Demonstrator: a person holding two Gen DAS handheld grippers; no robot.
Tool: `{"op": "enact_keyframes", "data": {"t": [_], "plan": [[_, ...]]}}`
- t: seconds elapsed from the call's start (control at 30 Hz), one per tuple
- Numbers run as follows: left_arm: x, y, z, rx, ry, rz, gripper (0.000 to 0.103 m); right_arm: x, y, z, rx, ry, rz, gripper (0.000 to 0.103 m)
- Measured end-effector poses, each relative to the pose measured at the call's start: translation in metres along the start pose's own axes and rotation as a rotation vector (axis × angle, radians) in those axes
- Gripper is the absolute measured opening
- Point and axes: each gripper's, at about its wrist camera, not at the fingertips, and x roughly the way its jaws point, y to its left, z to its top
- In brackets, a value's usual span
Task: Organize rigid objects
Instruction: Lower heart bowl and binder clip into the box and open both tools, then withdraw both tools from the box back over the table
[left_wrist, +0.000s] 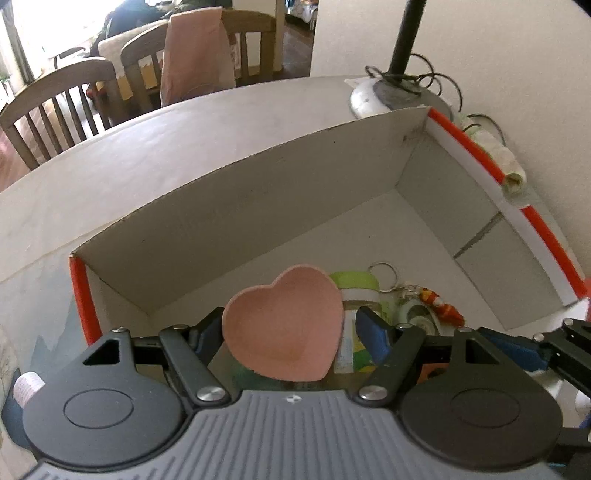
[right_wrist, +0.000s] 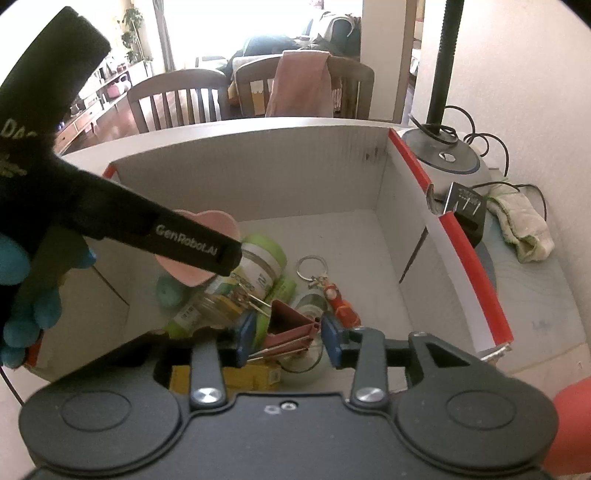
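Observation:
A white cardboard box (left_wrist: 258, 177) with red edges stands on the table. My left gripper (left_wrist: 288, 332) is over it; its jaws stand wide, and a pink heart-shaped dish (left_wrist: 284, 325) sits between them, touching the left finger; the right blue pad (left_wrist: 373, 332) stands apart from it. In the right wrist view the dish (right_wrist: 218, 225) shows behind the left gripper's finger. My right gripper (right_wrist: 288, 338) is open above a red-brown angled piece (right_wrist: 291, 319) in the box (right_wrist: 258, 173). A green-lidded jar (right_wrist: 258, 262), a keychain with a red figure (right_wrist: 340, 299), and tape rolls lie inside.
A lamp base with black pole (right_wrist: 447, 158) and cables stands behind the box. A cloth (right_wrist: 521, 225) and a small black block (right_wrist: 467, 210) lie to its right. Wooden chairs (left_wrist: 55, 107) stand beyond the table. A yellow packet (right_wrist: 240, 376) lies under my right gripper.

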Motion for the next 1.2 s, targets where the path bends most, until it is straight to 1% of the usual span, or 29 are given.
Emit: {"op": "enact_keyframes", "data": {"t": [0.13, 0.2, 0.5, 0.57, 0.73, 0.87, 0.93, 1.0, 1.2], "plan": [[-0.01, -0.003, -0.003, 0.005, -0.022, -0.017, 0.076, -0.008, 0.0, -0.001, 0.01, -0.02, 0.008, 0.047], [-0.016, -0.003, -0.005, 0.008, -0.038, -0.019, 0.076, -0.014, 0.0, 0.0, 0.021, -0.033, 0.01, 0.057], [-0.052, 0.008, -0.018, -0.01, -0.115, -0.069, 0.076, -0.038, 0.0, 0.003, 0.059, -0.074, 0.019, 0.063], [-0.061, 0.011, -0.022, -0.015, -0.134, -0.09, 0.076, -0.044, 0.002, 0.004, 0.069, -0.087, 0.026, 0.063], [-0.086, 0.017, -0.031, -0.007, -0.182, -0.114, 0.076, -0.058, 0.011, 0.005, 0.085, -0.115, 0.036, 0.065], [-0.104, 0.023, -0.041, -0.018, -0.216, -0.14, 0.076, -0.07, 0.019, 0.003, 0.107, -0.14, 0.044, 0.072], [-0.113, 0.028, -0.046, -0.024, -0.232, -0.147, 0.076, -0.076, 0.025, 0.003, 0.115, -0.15, 0.051, 0.074], [-0.121, 0.034, -0.052, -0.031, -0.245, -0.157, 0.076, -0.084, 0.032, 0.002, 0.123, -0.165, 0.056, 0.078], [-0.145, 0.06, -0.075, -0.038, -0.277, -0.16, 0.077, -0.1, 0.058, -0.001, 0.132, -0.209, 0.06, 0.089]]}}
